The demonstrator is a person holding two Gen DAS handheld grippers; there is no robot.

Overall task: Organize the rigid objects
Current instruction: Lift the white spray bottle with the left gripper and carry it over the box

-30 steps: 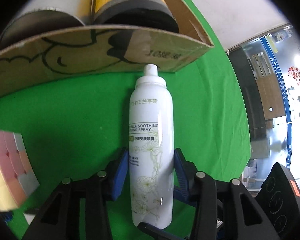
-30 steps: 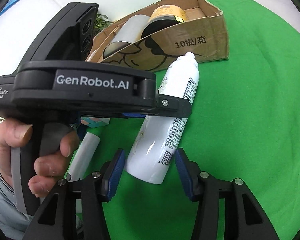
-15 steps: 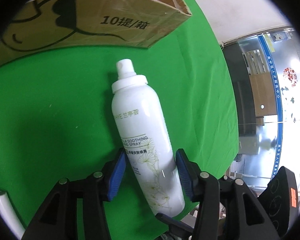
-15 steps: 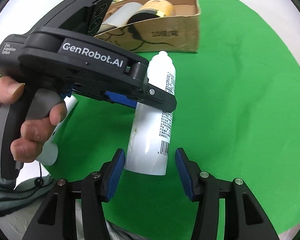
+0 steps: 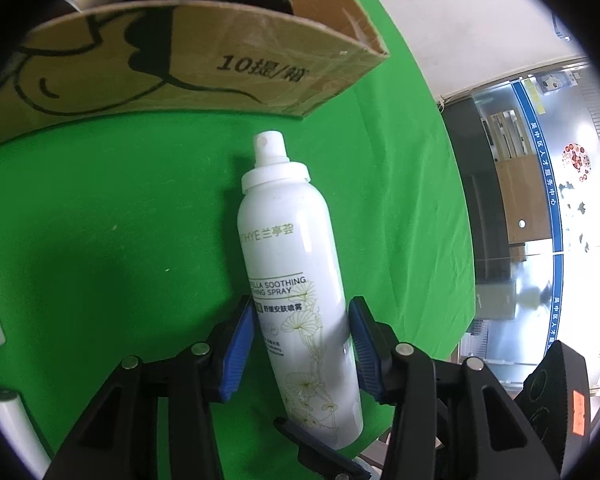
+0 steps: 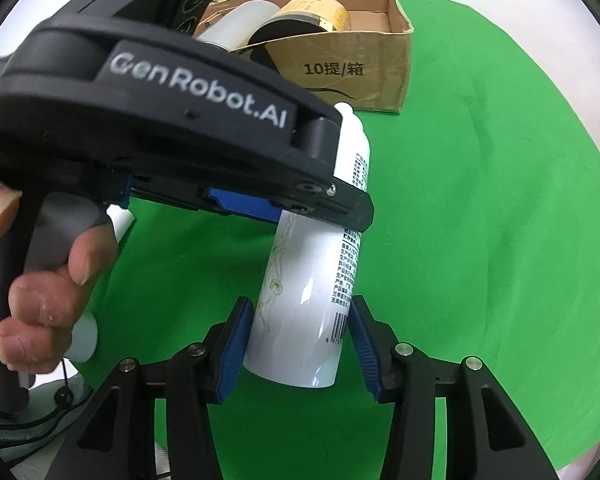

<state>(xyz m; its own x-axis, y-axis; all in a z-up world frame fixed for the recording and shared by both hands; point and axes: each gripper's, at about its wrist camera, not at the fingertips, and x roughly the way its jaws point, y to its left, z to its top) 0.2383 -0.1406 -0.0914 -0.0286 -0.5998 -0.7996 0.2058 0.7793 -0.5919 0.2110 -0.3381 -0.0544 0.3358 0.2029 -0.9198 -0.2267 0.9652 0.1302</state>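
Surface: green cloth over a white table.
Room: glass front with blue strips at 3 o'clock in your left wrist view.
Box: cardboard box at 12 o'clock on the cloth, holding a yellow-labelled jar and a white cylinder.
Nearby: white tube at 8 o'clock.
In the way: your hand and the left device's body fill the right camera's 9 to 12 o'clock.
Bottle: spray bottle over the cloth, nozzle toward the box at 12 o'clock, not touching it.
Left gripper: clamped on the bottle's middle; its jaws have just been closing.
Right gripper: pads meet the bottle's base on both sides; its jaws have just been closing too.
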